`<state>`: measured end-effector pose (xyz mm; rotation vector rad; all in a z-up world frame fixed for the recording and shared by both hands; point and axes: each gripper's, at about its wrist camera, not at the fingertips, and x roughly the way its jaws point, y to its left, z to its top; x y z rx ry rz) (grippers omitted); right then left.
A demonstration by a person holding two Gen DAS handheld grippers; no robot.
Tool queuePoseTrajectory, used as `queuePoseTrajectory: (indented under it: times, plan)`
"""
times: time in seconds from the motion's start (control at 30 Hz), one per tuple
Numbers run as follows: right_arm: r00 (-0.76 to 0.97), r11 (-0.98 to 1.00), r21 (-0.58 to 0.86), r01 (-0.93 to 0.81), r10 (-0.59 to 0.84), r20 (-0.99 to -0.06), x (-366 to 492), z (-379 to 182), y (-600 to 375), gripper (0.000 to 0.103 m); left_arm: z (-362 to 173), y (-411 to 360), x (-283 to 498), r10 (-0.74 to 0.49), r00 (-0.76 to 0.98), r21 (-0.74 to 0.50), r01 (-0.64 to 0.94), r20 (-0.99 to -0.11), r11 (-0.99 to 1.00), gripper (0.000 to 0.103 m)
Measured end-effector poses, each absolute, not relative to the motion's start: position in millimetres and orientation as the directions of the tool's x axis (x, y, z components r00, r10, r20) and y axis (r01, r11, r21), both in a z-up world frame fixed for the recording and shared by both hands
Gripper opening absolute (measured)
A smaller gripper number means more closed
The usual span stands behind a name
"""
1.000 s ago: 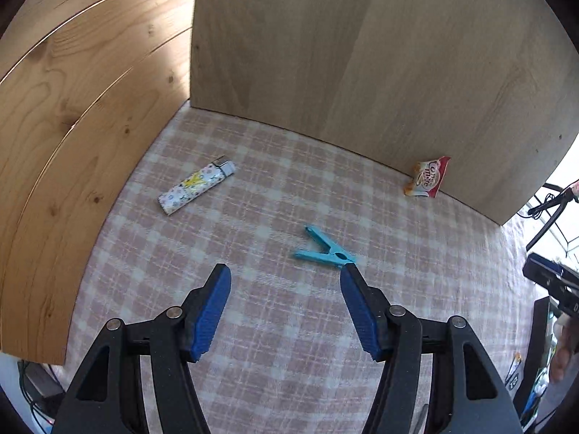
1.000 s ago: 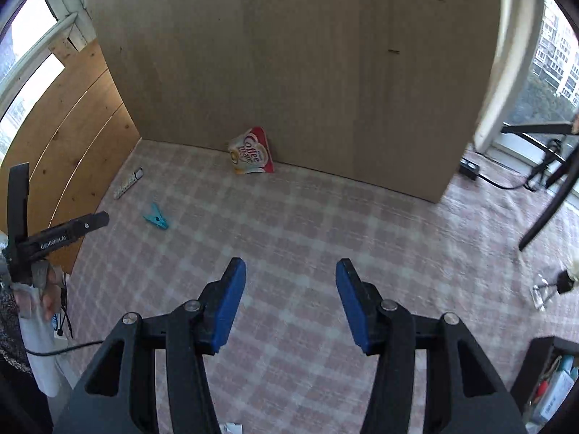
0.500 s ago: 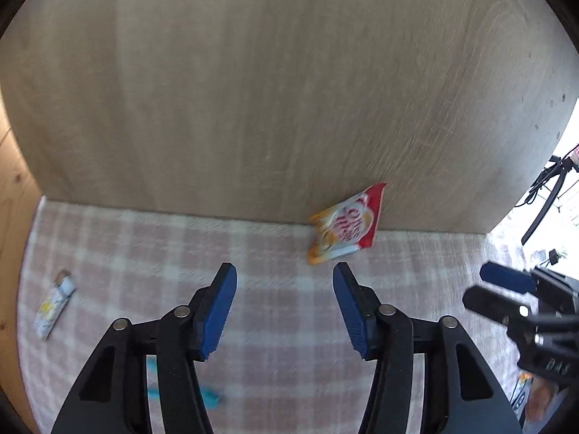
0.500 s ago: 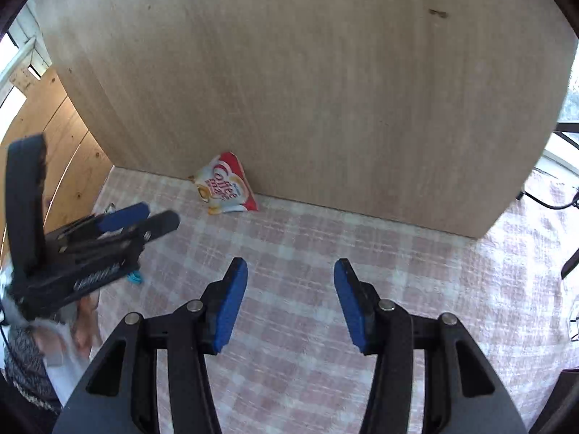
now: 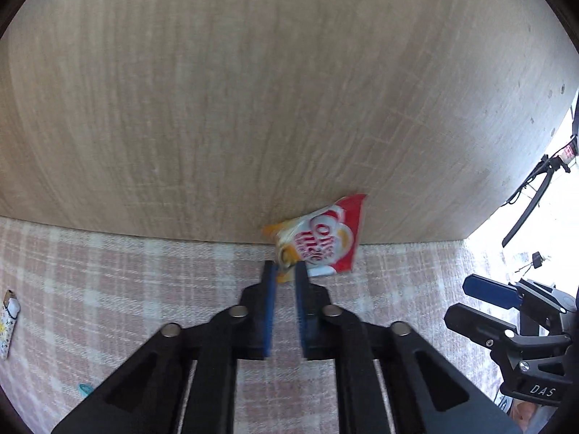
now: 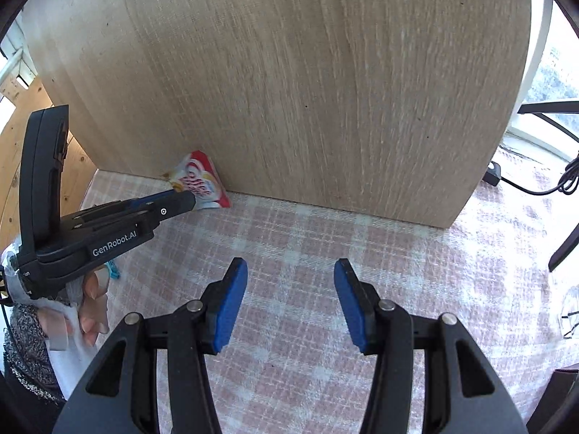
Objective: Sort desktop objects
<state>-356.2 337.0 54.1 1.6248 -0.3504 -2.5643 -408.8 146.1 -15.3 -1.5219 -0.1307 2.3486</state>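
A red and white creamer sachet [image 5: 322, 242] leans against the foot of the upright wooden board [image 5: 253, 108] on the checked cloth. My left gripper [image 5: 286, 271] is shut on the sachet's lower left, orange corner. The right wrist view shows the same grip from the side: the left gripper [image 6: 191, 199] pinches the sachet [image 6: 206, 181] at the board's base. My right gripper [image 6: 291, 267] hangs open over bare cloth to the right of the sachet, nothing between its blue pads [image 6: 231, 300]. It also shows at the right edge of the left wrist view, as the right gripper [image 5: 477, 307].
A patterned lighter [image 5: 9, 322] lies at the far left, a blue clothes peg [image 6: 114, 269] nearer the front left. The wooden board [image 6: 307, 90] closes off the back. A black adapter with cable [image 6: 492, 171] lies at the board's right end. A person's hand [image 6: 94, 300] holds the left gripper.
The left gripper swung right, away from the lighter and peg, reached the sachet and closed on its corner. The right gripper drew a little nearer the board and stayed open.
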Motion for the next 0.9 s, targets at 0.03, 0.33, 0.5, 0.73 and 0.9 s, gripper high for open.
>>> queuePoseTrajectory:
  times: [0.03,0.33,0.5,0.73,0.9]
  plan:
    - [-0.432,-0.970,0.237,-0.050,-0.193,-0.881,-356.0,54.0,337.3,0.049,-15.8,148.1,-409.3,0.332,-0.366,-0.258,-0.236,-0.869,-0.937,0.000]
    - [-0.428,-0.970,0.241,-0.042,-0.201,-0.881,-363.7,50.0,341.0,0.049,-5.4,156.8,-386.0,0.276,-0.350,-0.170,-0.303,-0.895,-0.938,0.006]
    - [-0.429,-0.971,0.240,0.022,-0.226,-0.875,-380.3,43.5,320.6,0.050,15.7,102.3,-357.5,0.239,-0.384,-0.178,-0.189,-0.892,-0.966,0.038]
    - [-0.414,-0.968,0.238,0.075,-0.247,-0.876,-407.5,33.6,296.7,0.050,2.8,10.2,-331.0,0.180,-0.329,-0.221,0.090,-0.927,-0.971,0.059]
    - [-0.395,-0.959,0.275,0.067,-0.279,-0.875,-418.5,24.9,291.8,0.050,-21.0,9.1,-309.6,0.250,-0.262,-0.300,0.174,-0.932,-0.938,0.059]
